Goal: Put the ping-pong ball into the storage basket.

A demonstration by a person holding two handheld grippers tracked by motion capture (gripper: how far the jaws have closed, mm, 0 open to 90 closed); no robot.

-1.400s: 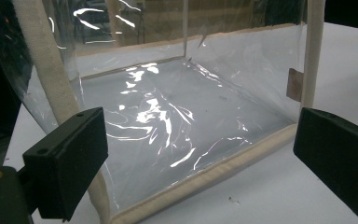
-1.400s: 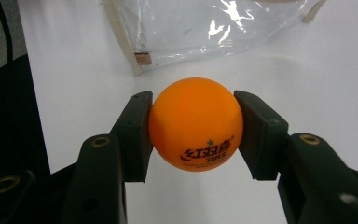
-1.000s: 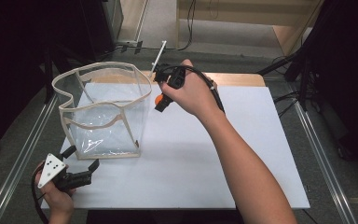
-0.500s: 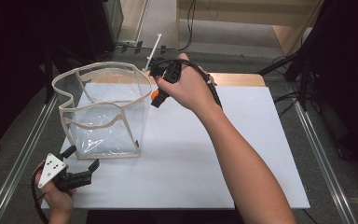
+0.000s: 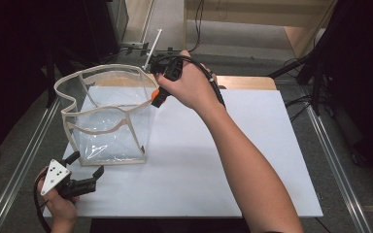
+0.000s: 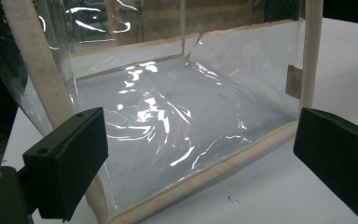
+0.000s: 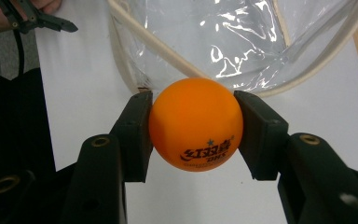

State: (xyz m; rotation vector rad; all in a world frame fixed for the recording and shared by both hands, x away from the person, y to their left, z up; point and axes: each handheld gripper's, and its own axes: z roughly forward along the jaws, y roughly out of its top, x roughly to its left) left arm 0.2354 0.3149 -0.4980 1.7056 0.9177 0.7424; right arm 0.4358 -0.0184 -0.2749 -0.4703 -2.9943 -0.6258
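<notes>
Between the right tongs (image 7: 193, 126), a smooth orange ball (image 7: 196, 125).

Black tongs (image 5: 85, 187) with blocky jaws, brass-ringed screw holes, grey three-cornered plate, black trailing cable

The high view looks forward and down on the white table (image 5: 252, 160), while both gripper views sit close along their black jaws, sharing with it the clear bag (image 5: 108, 116) (image 6: 168, 116) (image 7: 242, 37)
</notes>
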